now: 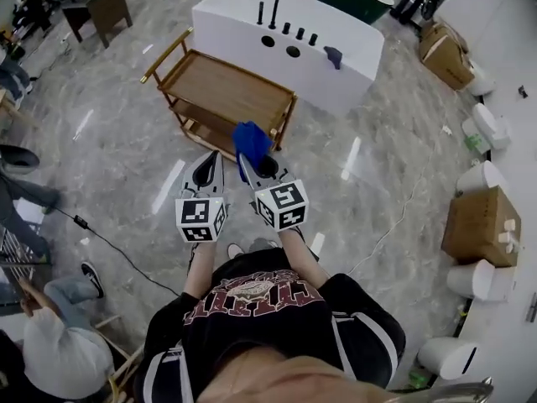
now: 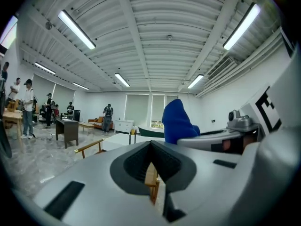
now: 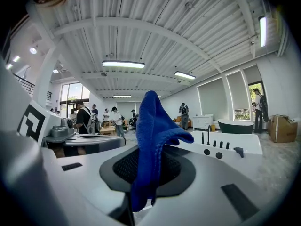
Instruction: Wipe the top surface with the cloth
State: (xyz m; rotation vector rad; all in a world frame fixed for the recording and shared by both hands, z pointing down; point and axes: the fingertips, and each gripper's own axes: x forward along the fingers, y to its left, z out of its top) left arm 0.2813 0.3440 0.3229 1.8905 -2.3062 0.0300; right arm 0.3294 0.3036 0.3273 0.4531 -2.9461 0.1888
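A blue cloth (image 1: pixel 250 139) stands up from my right gripper (image 1: pixel 248 163), which is shut on its lower end. In the right gripper view the cloth (image 3: pixel 153 145) drapes over the closed jaws of the right gripper (image 3: pixel 141 194). My left gripper (image 1: pixel 216 159) is held close beside it on the left, shut and holding nothing. Its closed jaws fill the left gripper view (image 2: pixel 155 192), with the cloth (image 2: pixel 176 124) to their right. Just beyond both grippers stands a wooden trolley (image 1: pixel 226 86) with a bare slatted top and a brass rail. Both grippers hover at its near edge, above the floor.
A white freestanding bathtub (image 1: pixel 285 36) with black taps stands right behind the trolley. Cardboard boxes (image 1: pixel 480 225) and white toilets (image 1: pixel 480 280) line the right wall. People (image 1: pixel 50 342) sit at the left, and a black cable (image 1: pixel 109 246) crosses the marble floor. A dark desk (image 1: pixel 99 7) stands far left.
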